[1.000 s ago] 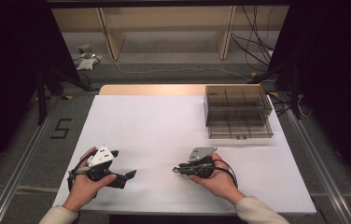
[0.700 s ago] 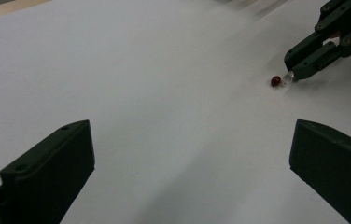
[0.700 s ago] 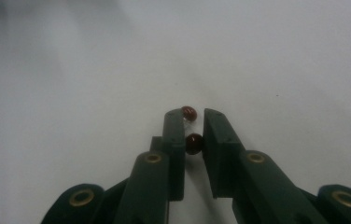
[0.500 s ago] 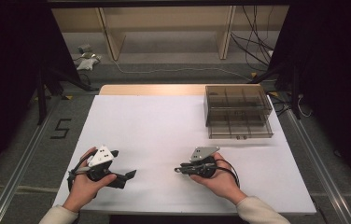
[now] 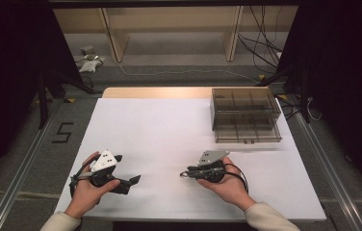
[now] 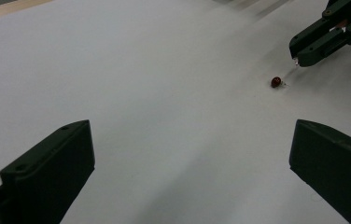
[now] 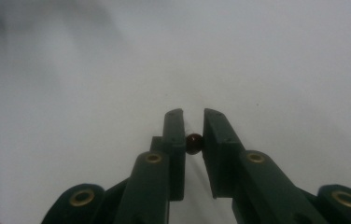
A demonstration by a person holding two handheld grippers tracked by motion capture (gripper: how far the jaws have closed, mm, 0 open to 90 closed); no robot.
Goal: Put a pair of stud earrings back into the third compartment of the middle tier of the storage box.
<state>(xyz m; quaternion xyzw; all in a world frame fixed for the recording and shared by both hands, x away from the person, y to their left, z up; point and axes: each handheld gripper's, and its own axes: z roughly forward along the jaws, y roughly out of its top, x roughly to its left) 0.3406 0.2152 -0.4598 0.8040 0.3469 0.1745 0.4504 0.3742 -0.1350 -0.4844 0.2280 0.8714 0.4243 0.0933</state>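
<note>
Low over the sheet, right tool nearly closed beside red bead, not gripping, left tool wide open.

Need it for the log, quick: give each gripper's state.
Left gripper: open, empty.
Right gripper: jaws nearly closed, red bead seen in the gap; whether it is gripped cannot be told.

Left gripper gapes wide; right gripper nearly closed

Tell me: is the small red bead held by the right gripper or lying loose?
Lying loose: the left gripper view shows the red bead on the white sheet, just clear of the right gripper.
</note>
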